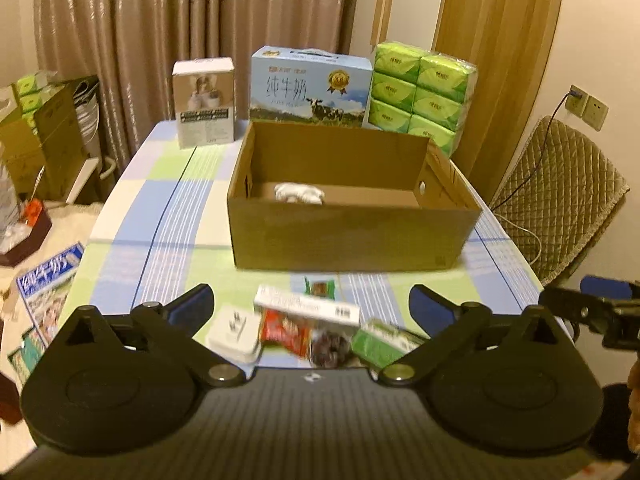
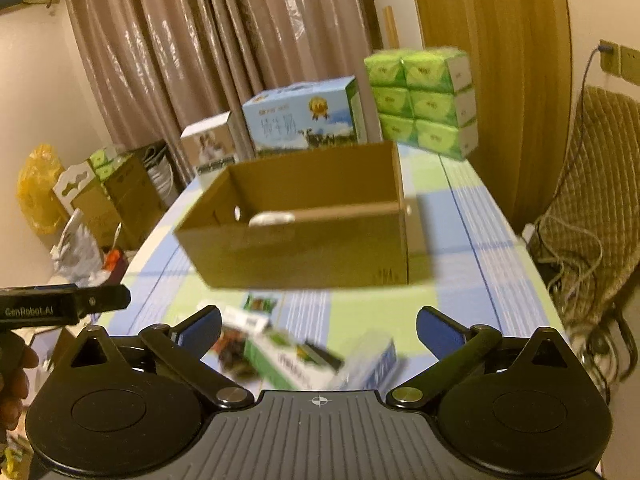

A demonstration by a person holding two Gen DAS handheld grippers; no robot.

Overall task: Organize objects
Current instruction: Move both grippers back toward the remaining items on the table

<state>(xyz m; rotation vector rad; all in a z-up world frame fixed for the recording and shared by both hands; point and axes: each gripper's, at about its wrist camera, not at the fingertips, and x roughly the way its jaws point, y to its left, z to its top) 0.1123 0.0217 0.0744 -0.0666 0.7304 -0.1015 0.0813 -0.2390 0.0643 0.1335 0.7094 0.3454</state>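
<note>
Large Chinese characters are printed on the blue milk carton (image 1: 308, 88) at the far edge of the table (image 1: 132, 216); "GenRobot.AI" is read on the left gripper's side in the right wrist view. The left gripper (image 1: 312, 304) and the right gripper (image 2: 319, 326) are both held spread wide with nothing between the jaws, angled down over a blurred heap of small packets (image 1: 308, 328) just before the open cardboard box (image 1: 352, 236). A white crumpled object (image 1: 299, 193) lies inside the box. Green tissue packs (image 1: 420, 92) stand beside the carton. Fingers (image 2: 16, 380) are seen only in the right view.
</note>
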